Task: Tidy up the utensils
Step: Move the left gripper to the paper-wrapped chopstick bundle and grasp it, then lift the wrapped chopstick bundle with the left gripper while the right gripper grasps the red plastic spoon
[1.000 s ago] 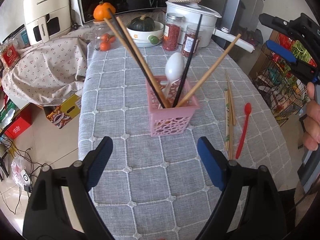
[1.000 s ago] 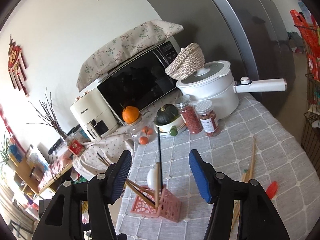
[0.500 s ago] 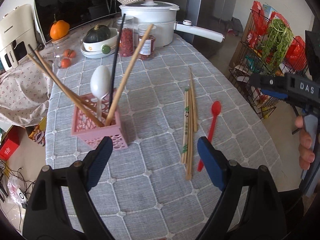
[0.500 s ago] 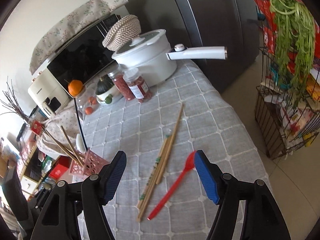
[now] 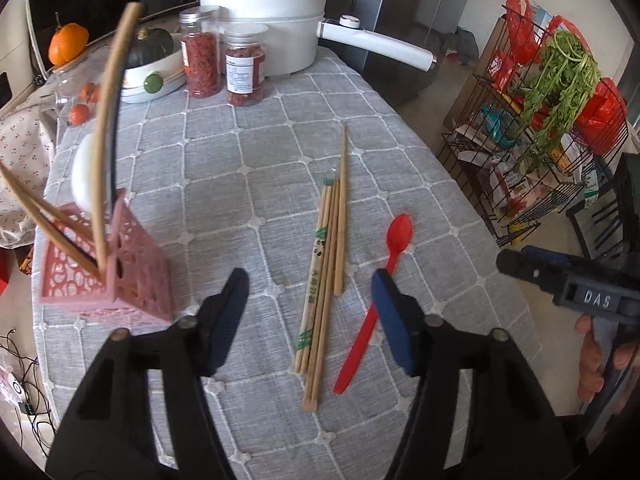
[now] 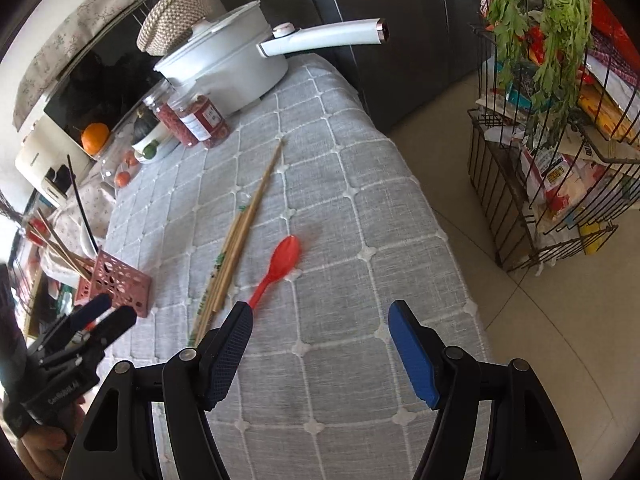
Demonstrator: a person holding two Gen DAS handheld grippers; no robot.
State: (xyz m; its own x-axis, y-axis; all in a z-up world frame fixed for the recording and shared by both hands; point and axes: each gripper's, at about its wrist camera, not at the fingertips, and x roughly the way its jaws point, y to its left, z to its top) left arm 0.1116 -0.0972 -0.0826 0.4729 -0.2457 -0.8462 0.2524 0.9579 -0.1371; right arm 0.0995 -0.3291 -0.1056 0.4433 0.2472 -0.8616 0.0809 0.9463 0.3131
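Note:
A pink perforated basket (image 5: 108, 276) stands at the table's left and holds several chopsticks and a white spoon (image 5: 84, 178). It also shows in the right wrist view (image 6: 118, 282). A bundle of wooden chopsticks (image 5: 326, 256) lies flat mid-table, with a red plastic spoon (image 5: 376, 300) to its right. My left gripper (image 5: 310, 316) is open and empty, hovering over the near ends of the chopsticks and spoon. My right gripper (image 6: 320, 348) is open and empty, just near of the red spoon (image 6: 276, 270) and the chopsticks (image 6: 236, 240).
A white pot with a long handle (image 5: 280, 20), two spice jars (image 5: 224, 60), a bowl with a squash (image 5: 148, 64) and an orange (image 5: 68, 44) stand at the back. A wire rack with greens and bags (image 5: 552, 120) stands right of the table's edge.
Both grippers have swung right and down, away from the pink basket and closer to the loose chopsticks and red spoon. Both stayed open and empty.

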